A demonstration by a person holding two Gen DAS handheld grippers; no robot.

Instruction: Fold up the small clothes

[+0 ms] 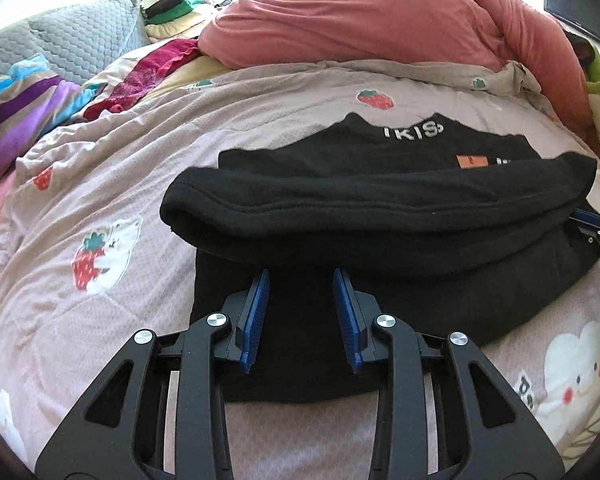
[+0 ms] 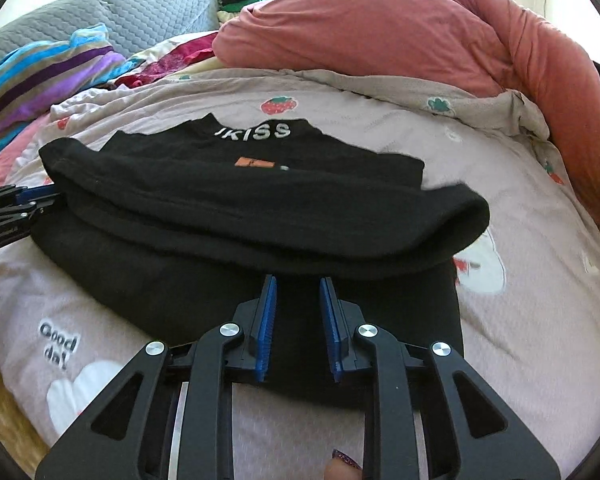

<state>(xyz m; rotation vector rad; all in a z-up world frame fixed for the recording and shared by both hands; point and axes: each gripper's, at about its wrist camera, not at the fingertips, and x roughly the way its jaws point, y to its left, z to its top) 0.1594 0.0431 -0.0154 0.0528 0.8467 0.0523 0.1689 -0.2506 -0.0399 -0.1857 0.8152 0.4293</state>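
Fleece top (image 1: 380,204), soft and light, best pinched at its hem; left tool (image 1: 301,276) and right tool (image 2: 298,280) seen unclenched, nothing gripped.

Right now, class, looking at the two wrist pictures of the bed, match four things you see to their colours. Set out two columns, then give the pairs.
Things:
1. garment being folded
2. bunched duvet at the far side
3. quilted pillow
4. pads on the tongs

Colours:
A. grey-blue
B. bright blue
C. black
D. salmon pink

Pairs: 1-C, 2-D, 3-A, 4-B
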